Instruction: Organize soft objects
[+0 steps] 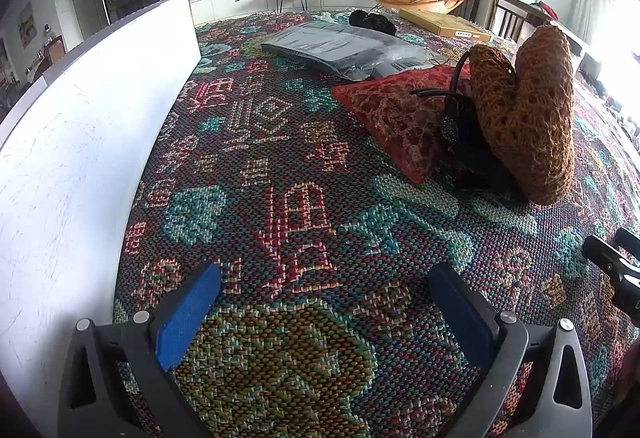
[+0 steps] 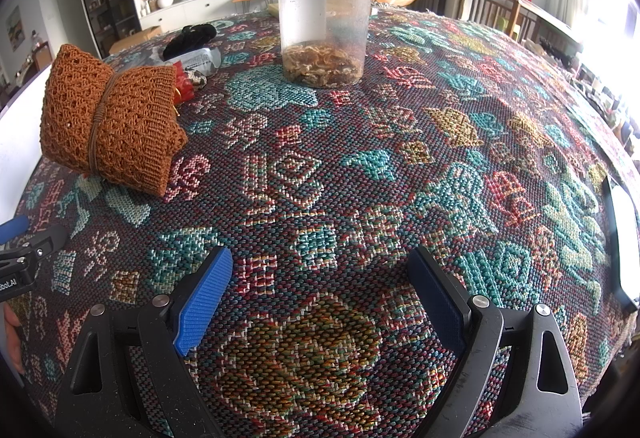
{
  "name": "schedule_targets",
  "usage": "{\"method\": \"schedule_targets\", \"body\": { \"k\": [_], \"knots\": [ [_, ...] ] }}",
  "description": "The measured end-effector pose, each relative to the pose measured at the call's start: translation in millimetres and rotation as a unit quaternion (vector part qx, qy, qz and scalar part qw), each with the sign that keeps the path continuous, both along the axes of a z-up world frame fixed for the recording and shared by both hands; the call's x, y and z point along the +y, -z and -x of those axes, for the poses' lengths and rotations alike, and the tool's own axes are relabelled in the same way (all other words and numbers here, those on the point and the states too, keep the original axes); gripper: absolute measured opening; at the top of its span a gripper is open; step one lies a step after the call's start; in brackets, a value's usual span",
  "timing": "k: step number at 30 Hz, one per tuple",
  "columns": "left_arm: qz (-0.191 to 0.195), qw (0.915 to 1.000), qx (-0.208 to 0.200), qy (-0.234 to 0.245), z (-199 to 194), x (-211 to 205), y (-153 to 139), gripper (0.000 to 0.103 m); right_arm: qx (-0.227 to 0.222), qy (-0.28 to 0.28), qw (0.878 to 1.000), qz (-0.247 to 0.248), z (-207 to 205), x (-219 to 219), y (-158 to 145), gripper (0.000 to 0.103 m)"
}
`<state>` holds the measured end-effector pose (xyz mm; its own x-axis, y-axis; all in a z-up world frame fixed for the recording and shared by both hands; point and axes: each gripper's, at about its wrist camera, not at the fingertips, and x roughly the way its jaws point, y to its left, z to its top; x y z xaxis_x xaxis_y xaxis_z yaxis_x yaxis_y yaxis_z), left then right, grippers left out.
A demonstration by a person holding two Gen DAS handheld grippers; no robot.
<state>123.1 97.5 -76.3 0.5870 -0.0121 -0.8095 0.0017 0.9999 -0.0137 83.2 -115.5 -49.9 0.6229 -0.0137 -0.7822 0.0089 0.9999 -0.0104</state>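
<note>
While both tongs hover empty over the patterned cloth on the desk, left tongs and right tongs gape wide apart — nothing between the blue pads. Orange knit bundle, tied with a cord, sits on the cloth beside a red cushion — clear jar well apart.

Covered in a multicoloured woven patterned cloth. On it: a rust-orange knitted bundle tied with cord, a red patterned cushion, a grey plastic-wrapped package, a clear black-lidded plastic jar, a flat cardboard box.
</note>
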Motion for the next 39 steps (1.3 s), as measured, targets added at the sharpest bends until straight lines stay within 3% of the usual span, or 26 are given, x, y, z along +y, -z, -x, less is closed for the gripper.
{"method": "schedule_targets", "body": {
  "k": [18,21,23,25,27,30,32,33,34,35,37,39],
  "knots": [
    [0.001,1.0000,-0.001,0.000,0,1,0,0.103,-0.001,-0.001,1.000,-0.003,1,1,0,0.092],
    [0.000,1.0000,0.000,0.000,0,0,0,0.103,-0.017,-0.019,0.999,-0.048,7,0,-10,0.091],
    [0.000,1.0000,0.000,0.000,0,1,0,0.103,-0.060,-0.060,0.993,-0.083,13,10,-30,0.091],
    [0.003,1.0000,-0.001,0.000,0,1,0,0.103,-0.097,-0.124,0.986,-0.058,15,37,-51,0.091],
    [0.002,1.0000,-0.001,0.000,0,1,0,0.103,-0.114,-0.186,0.976,0.007,10,76,-60,0.090],
    [0.001,1.0000,0.000,-0.001,0,1,0,0.103,-0.113,-0.248,0.954,0.126,-7,131,-44,0.090],
    [0.001,1.0000,-0.001,-0.001,0,0,0,0.103,-0.118,-0.266,0.943,0.159,-21,148,-36,0.087],
    [0.004,1.0000,-0.001,-0.001,1,1,0,0.103,-0.120,-0.267,0.945,0.148,-28,148,-38,0.086],
    [0.006,1.0000,-0.002,-0.001,1,1,-1,0.103,-0.120,-0.262,0.951,0.116,-34,143,-43,0.063],
    [0.007,1.0000,-0.002,-0.001,1,1,-1,0.103,-0.112,-0.248,0.959,0.079,-41,132,-50,0.053],
    [0.007,1.0000,-0.002,-0.001,1,2,0,0.103,-0.106,-0.203,0.973,0.000,-49,99,-65,0.042],
    [0.007,1.0000,-0.002,-0.001,1,1,0,0.103,-0.089,-0.148,0.981,-0.088,-50,54,-75,0.041]
  ]
}}
